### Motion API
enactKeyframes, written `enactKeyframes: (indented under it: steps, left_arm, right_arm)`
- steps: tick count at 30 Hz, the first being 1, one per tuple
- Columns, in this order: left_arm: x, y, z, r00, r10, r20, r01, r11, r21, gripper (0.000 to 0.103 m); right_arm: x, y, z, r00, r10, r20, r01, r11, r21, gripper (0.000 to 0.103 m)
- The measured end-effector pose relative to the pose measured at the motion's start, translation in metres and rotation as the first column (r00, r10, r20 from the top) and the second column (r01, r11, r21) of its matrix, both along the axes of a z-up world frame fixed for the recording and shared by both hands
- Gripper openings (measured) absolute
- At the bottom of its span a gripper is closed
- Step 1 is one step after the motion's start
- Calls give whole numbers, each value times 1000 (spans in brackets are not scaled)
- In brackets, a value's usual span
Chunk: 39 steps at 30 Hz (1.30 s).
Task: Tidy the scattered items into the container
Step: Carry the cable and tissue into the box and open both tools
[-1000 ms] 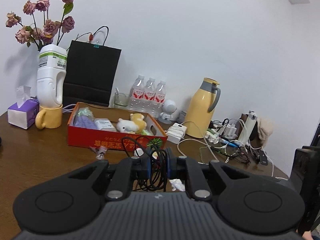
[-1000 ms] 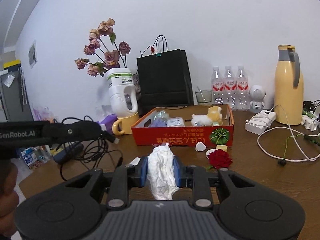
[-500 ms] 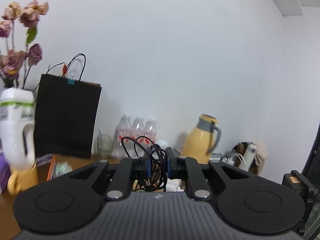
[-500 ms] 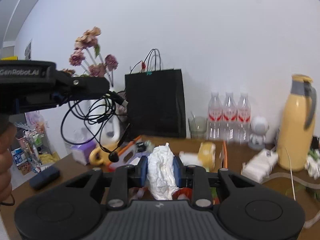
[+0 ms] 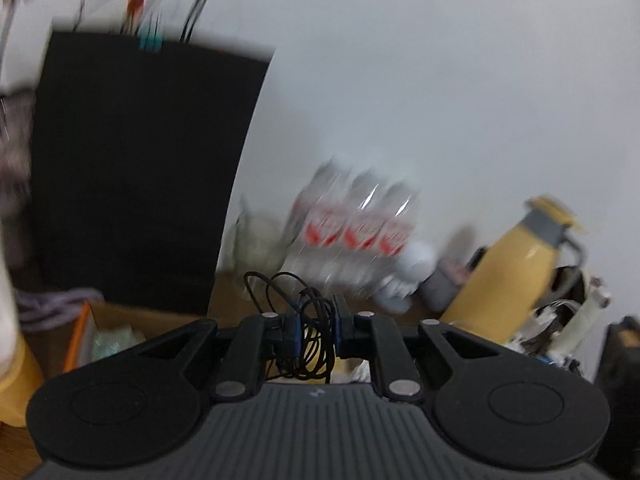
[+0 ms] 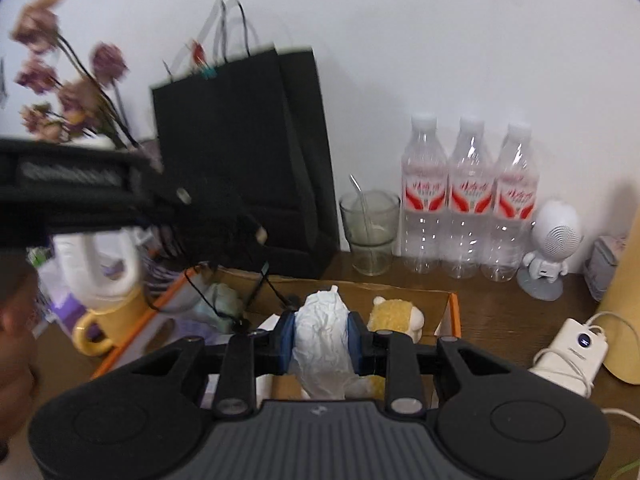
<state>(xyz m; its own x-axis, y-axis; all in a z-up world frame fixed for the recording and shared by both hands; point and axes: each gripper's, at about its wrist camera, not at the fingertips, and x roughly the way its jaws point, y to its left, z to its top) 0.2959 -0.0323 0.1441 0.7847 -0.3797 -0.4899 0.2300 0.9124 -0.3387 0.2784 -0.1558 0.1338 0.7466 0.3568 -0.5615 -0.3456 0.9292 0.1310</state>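
The box (image 6: 451, 312), an open orange-edged cardboard carton, stood on the wooden table (image 6: 500, 312) near its back edge, in front of a black paper bag (image 6: 240, 152) and three water bottles (image 6: 468, 200). A yellow plush toy (image 6: 394, 314) lay inside it. The right gripper (image 6: 320, 340) was clamped on a crumpled white tissue (image 6: 322, 332) above the box. The left gripper (image 5: 316, 334) was closed on a tangled black cable (image 5: 312, 332), its loops hanging over the box's left end.

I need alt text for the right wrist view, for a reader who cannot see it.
The right claw grips a crumpled white tissue above an orange cardboard box holding a yellow plush toy. Behind stand a black paper bag and three water bottles.
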Motion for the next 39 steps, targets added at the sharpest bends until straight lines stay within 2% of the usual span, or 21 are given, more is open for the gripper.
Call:
enactKeyframes:
  steps: [4, 8, 12, 13, 15, 17, 18, 20, 21, 24, 26, 29, 31, 33, 37, 39]
  left_arm:
    - [31, 2, -46, 995, 18, -101, -16, 1000, 17, 15]
    - [52, 1, -71, 990, 5, -144, 3, 999, 54, 17]
    - [67, -3, -84, 986, 67, -153, -47, 990, 132, 21]
    - [72, 0, -85, 983, 85, -165, -64, 990, 130, 27]
    - [75, 11, -89, 975, 130, -181, -111, 987, 114, 30]
    - [79, 21, -90, 968, 167, -187, -144, 981, 133, 35]
    - [80, 27, -92, 963, 187, -196, -163, 978, 133, 42]
    - [80, 39, -94, 952, 213, -222, -190, 975, 118, 45]
    - [80, 44, -94, 949, 215, -230, -193, 975, 113, 45]
    - [78, 50, -90, 952, 204, -230, -180, 976, 122, 55]
    - [78, 49, -85, 956, 201, -212, -175, 975, 134, 60]
    - [78, 50, -78, 959, 193, -209, -170, 977, 126, 75]
    - [77, 51, -74, 957, 189, -221, -173, 981, 91, 92]
    - [74, 53, -67, 959, 185, -214, -178, 983, 52, 102]
    - [72, 47, -55, 963, 174, -204, -165, 985, 59, 103]
    - [70, 46, -50, 961, 181, -210, -170, 983, 67, 103]
  right_arm:
    - [34, 5, -26, 994, -10, -111, 9, 1000, -10, 26]
    - [44, 9, -54, 983, 1, -185, -14, 998, -66, 26]
    - [50, 11, -59, 979, 40, -199, -43, 999, -8, 26]
    - [51, 14, -57, 980, 47, -192, -49, 999, -5, 26]
    - [57, 24, -51, 982, 47, -185, -51, 999, -15, 26]
    - [70, 35, -49, 976, 45, -211, -44, 999, 7, 26]
    - [77, 41, -50, 970, 49, -238, -45, 999, 21, 26]
    - [89, 55, -58, 958, 62, -280, -59, 998, 20, 26]
    - [94, 61, -62, 957, 50, -287, -54, 999, -6, 26]
    - [98, 72, -67, 967, 6, -256, -31, 995, -94, 26]
    - [99, 69, -66, 967, -17, -255, -10, 994, -105, 26]
    - [100, 55, -62, 967, -50, -249, 23, 994, -109, 27]
    - [102, 40, -62, 961, -62, -268, 45, 997, -67, 27]
    - [104, 23, -56, 957, -82, -279, 84, 996, -4, 27]
    - [106, 8, -46, 955, -129, -267, 138, 990, 16, 28]
    - [110, 7, -48, 949, -149, -277, 152, 988, -12, 30]
